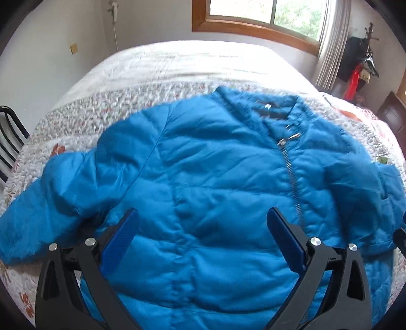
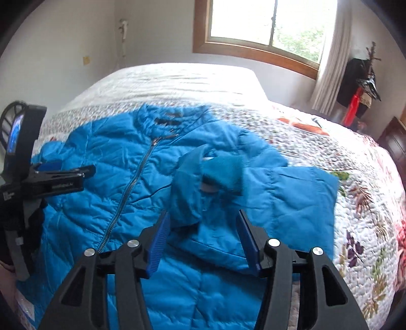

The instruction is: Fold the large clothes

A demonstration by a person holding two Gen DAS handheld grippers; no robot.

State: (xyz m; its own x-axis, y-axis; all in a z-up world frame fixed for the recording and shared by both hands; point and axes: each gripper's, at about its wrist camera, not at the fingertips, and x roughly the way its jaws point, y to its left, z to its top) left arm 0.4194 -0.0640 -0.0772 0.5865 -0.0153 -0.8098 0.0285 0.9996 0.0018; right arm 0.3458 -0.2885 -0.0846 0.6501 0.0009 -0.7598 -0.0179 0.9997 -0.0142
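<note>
A blue puffer jacket (image 1: pixel 203 165) lies front up on the bed, zipped, collar toward the window. Its one sleeve (image 1: pixel 38 208) spreads out to the left. In the right wrist view the jacket (image 2: pixel 106 172) has its other sleeve (image 2: pixel 203 182) folded in across the chest, the knit cuff (image 2: pixel 223 170) on top. My left gripper (image 1: pixel 203 223) is open and empty above the jacket's lower front. My right gripper (image 2: pixel 203 223) is open and empty just above the folded sleeve. The left gripper (image 2: pixel 63 172) also shows from the side at the left of the right wrist view.
The bed has a floral quilt (image 2: pixel 355 203) with a plain white part (image 1: pixel 190 61) toward the window (image 1: pixel 266 15). A black chair (image 1: pixel 10 137) stands left of the bed. A dark cabinet (image 2: pixel 393 142) and hanging items (image 2: pixel 360 83) are at the right.
</note>
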